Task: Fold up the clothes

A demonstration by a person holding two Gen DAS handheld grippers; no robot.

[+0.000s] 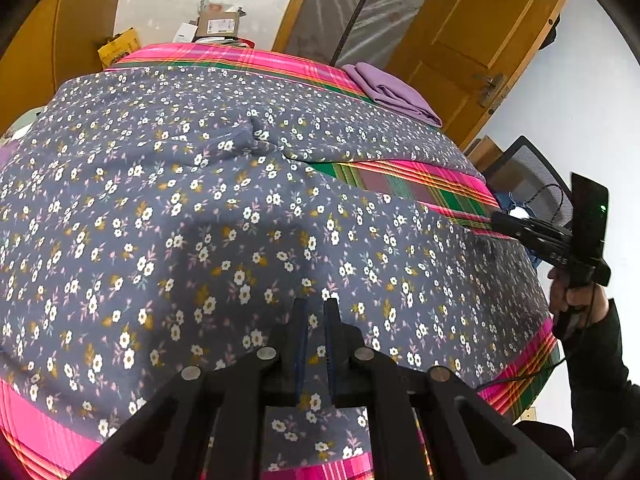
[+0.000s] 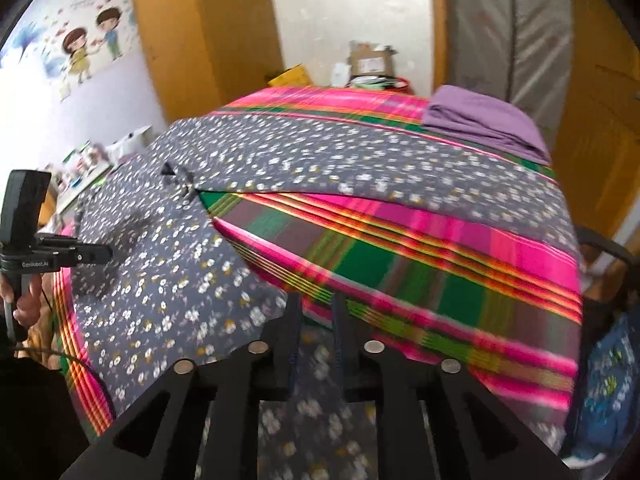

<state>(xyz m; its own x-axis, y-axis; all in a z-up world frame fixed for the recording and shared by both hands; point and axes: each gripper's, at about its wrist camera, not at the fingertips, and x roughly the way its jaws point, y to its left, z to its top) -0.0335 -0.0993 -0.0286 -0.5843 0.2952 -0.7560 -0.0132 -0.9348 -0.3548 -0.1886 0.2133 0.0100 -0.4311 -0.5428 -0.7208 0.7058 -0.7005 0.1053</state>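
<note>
A grey-blue floral garment [image 1: 224,216] lies spread flat over the bed, its two legs splitting apart toward the right. My left gripper [image 1: 316,304] hovers low over the near leg with its jaws drawn almost together and nothing pinched between them. It also shows at the left of the right wrist view, left gripper [image 2: 108,254], held in a hand above the garment [image 2: 168,272]. My right gripper [image 2: 318,300] sits at the inner edge of that leg, its jaws a narrow gap apart, with floral cloth seen below. The same right gripper [image 1: 496,220] shows at the bed's right side.
A pink and green plaid sheet [image 2: 440,248] covers the bed. A folded purple cloth [image 1: 392,92] rests at the far right corner. Cardboard boxes [image 1: 218,24] stand beyond the bed's far end. A mesh chair [image 1: 532,176] and wooden door [image 1: 472,40] are at the right.
</note>
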